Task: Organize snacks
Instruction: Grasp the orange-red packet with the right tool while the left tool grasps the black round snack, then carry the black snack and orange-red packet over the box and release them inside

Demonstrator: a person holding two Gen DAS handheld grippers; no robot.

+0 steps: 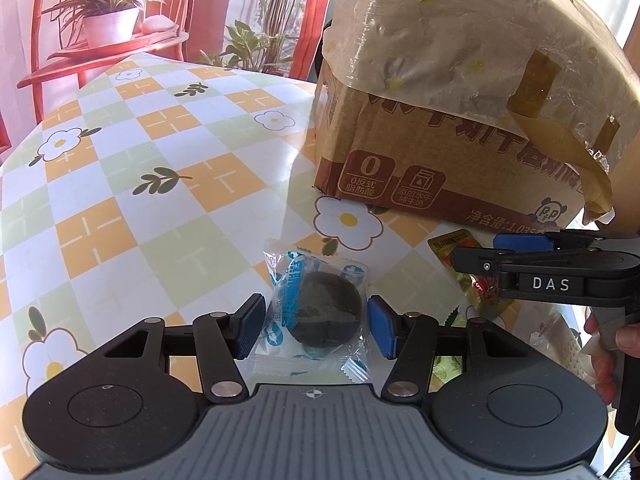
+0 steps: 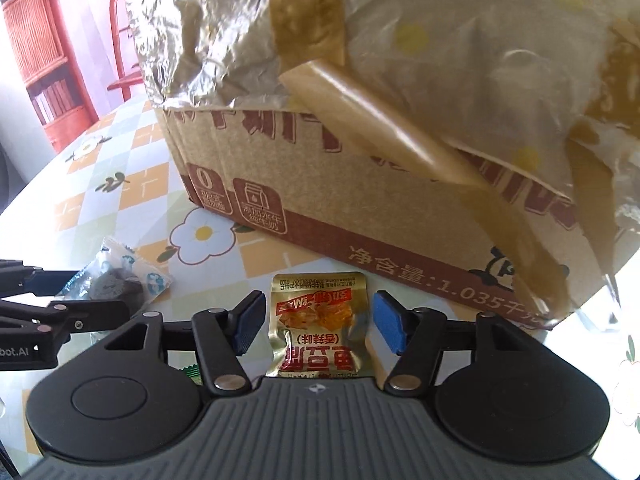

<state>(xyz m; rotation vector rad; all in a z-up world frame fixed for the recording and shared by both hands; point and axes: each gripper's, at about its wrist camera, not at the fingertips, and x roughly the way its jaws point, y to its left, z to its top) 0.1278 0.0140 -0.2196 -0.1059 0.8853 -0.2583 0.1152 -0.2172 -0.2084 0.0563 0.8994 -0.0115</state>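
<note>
A clear and blue wrapper with a dark round snack lies on the table between the fingers of my open left gripper; the pads stand just beside its edges. A gold snack packet with red print lies between the fingers of my open right gripper, with a gap on each side. The dark snack also shows in the right wrist view, and the gold packet and right gripper in the left wrist view.
A cardboard box draped with plastic film and loose brown tape stands just behind both snacks. The table has a checked floral cloth. More wrappers lie at the right. A red plant stand is beyond the table.
</note>
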